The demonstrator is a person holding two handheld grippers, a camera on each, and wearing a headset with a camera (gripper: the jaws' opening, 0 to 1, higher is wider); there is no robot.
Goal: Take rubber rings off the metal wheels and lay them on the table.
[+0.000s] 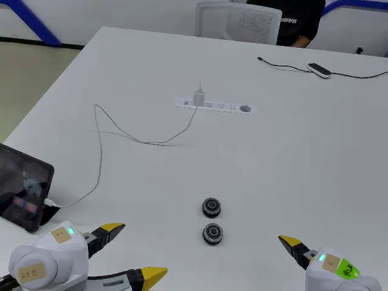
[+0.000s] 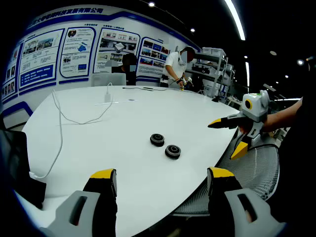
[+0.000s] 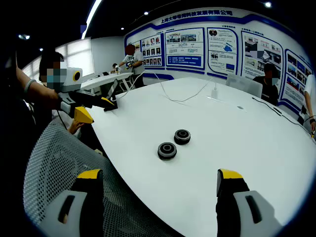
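Note:
Two small metal wheels with black rubber rings lie flat on the white table, close together. The far wheel sits just behind the near wheel. My left gripper hovers open at the table's front left, jaws wide apart and holding nothing. My right gripper stands open at the front right, also holding nothing. Both wheels lie between the two grippers, apart from each.
A white power strip with a plugged charger lies mid-table; its white cable runs to a dark tablet at the left edge. A black cable and small device lie far right. A chair and a seated person are at the far side.

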